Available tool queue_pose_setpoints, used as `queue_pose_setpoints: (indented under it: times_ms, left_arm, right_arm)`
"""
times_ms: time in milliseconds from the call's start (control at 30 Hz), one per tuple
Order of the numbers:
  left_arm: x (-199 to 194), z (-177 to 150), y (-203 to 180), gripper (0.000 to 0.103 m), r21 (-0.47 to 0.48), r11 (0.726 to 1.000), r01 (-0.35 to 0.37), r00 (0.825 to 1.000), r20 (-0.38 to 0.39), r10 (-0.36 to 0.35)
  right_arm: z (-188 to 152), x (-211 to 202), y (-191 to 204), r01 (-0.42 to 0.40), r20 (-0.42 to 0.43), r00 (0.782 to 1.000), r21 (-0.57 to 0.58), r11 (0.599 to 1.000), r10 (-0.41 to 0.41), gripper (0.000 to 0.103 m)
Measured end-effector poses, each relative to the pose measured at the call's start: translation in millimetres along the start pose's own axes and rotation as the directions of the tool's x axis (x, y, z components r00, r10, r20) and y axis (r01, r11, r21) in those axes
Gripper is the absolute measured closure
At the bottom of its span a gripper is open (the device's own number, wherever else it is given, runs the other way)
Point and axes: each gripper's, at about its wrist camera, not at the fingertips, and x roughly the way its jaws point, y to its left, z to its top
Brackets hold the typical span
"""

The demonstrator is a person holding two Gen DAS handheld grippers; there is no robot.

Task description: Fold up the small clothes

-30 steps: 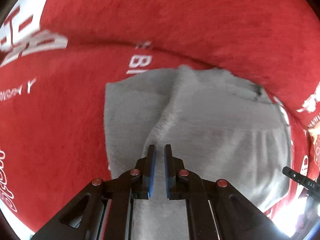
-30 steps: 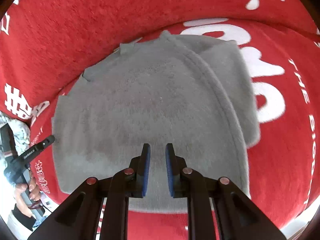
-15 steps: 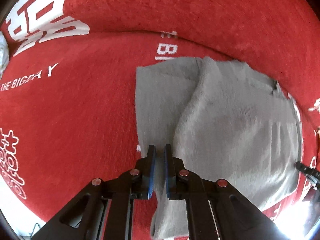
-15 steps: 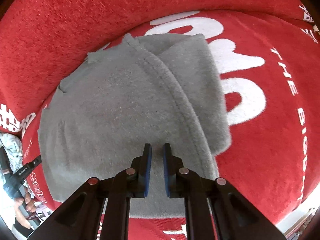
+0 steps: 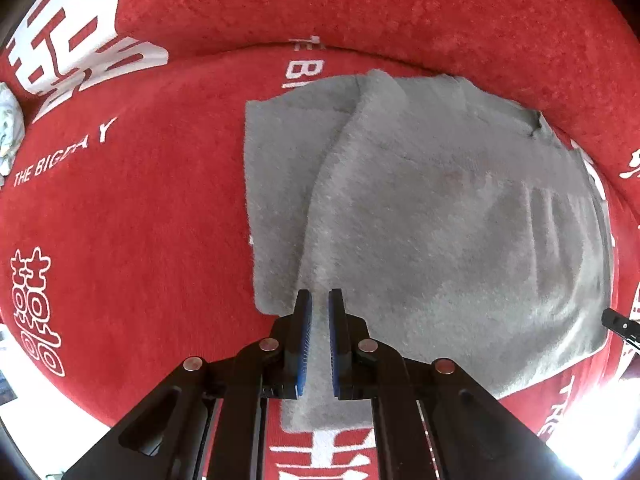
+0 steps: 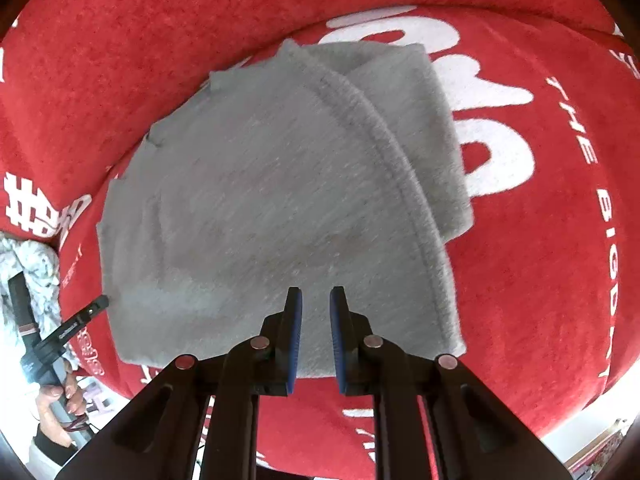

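A grey fleece garment (image 5: 440, 220) lies folded flat on a red cover with white lettering (image 5: 120, 220). A lower layer sticks out past a ridged seam. In the left wrist view my left gripper (image 5: 319, 300) points down over the garment's near left part, shut, with nothing pinched. In the right wrist view my right gripper (image 6: 315, 296) hovers above the near edge of the garment (image 6: 260, 200). Its jaws stand a narrow gap apart and are empty. The cloth shows flat below both.
The red cover (image 6: 540, 280) rises into a padded back behind the garment. A pale patterned cloth (image 6: 24, 264) lies at the left. A hand (image 6: 56, 396) holds the other gripper's black handle there, and a black tip (image 5: 618, 322) pokes in at the right edge.
Both grippers have drawn back and slightly up from the garment, so more of it and of the red cover shows. The jaws look the same and the garment lies still.
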Motion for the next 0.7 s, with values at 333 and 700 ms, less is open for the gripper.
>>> queue_pose_setpoints:
  times_ms: [333,700]
  left_arm:
    - [-0.9,-9.5,-18.5,0.095,0.012,0.999,-0.053,0.998,-0.028,0.053]
    - [-6.8,-24.8,-23.6,0.0,0.005,0.996,-0.085,0.996,0.006,0.085]
  right_arm:
    - [-4.2,3.0,5.1,-0.044,-0.039,0.998,-0.026,0.999,0.043,0.064]
    - [-14.7,6.8,14.1,-0.08,-0.054,0.995,-0.038,0.996,0.078,0.048]
